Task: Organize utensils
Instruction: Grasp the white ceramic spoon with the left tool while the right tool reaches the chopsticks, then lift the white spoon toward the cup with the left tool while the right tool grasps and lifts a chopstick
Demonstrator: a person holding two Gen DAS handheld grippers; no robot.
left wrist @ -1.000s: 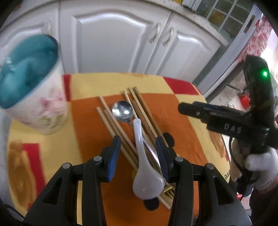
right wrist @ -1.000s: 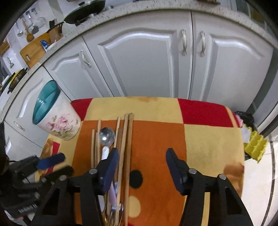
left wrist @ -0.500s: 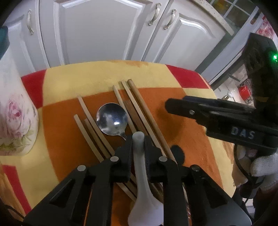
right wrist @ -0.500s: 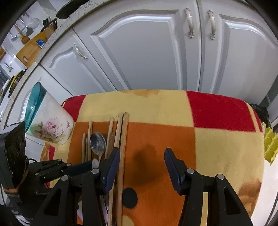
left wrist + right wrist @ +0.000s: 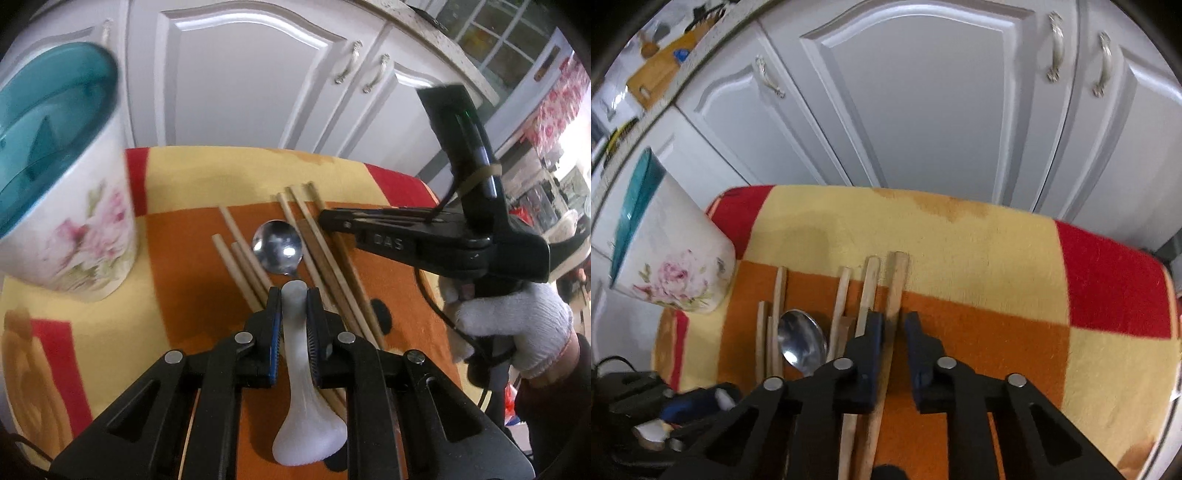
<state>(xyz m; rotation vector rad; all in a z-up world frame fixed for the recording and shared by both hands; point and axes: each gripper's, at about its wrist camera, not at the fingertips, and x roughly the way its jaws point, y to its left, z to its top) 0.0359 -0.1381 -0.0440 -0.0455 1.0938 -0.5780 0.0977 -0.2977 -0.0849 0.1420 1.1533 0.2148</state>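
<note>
Pinching the white ceramic spoon (image 5: 295,354) by its handle, my left gripper (image 5: 294,295) has both pads pressed tight against it, the broad bowl hanging back toward my camera and the handle tip poking out just past the fingertips. Over on the other side, my right gripper (image 5: 894,321) has its jaws just drawn in close around the rightmost wooden chopstick (image 5: 895,291); the stick runs right between the two pads, which sit close on either side of it, though a thin slit still shows beside it on the right.

Just ahead of the left fingertips lies the metal spoon (image 5: 277,246), bowl up and gleaming, flat on the orange patch of the checked blanket (image 5: 1015,332). Loose chopsticks (image 5: 240,266) fan out on both sides of it, all pointing away from me, some touching, some a little apart.

Farther left stands the floral holder (image 5: 77,221) with its teal rim, upright on the blanket's yellow and red squares, well apart from the sticks. A white-gloved hand (image 5: 517,325) grips the right tool's handle. Beyond everything, white cabinet doors (image 5: 923,110) close off the view.
</note>
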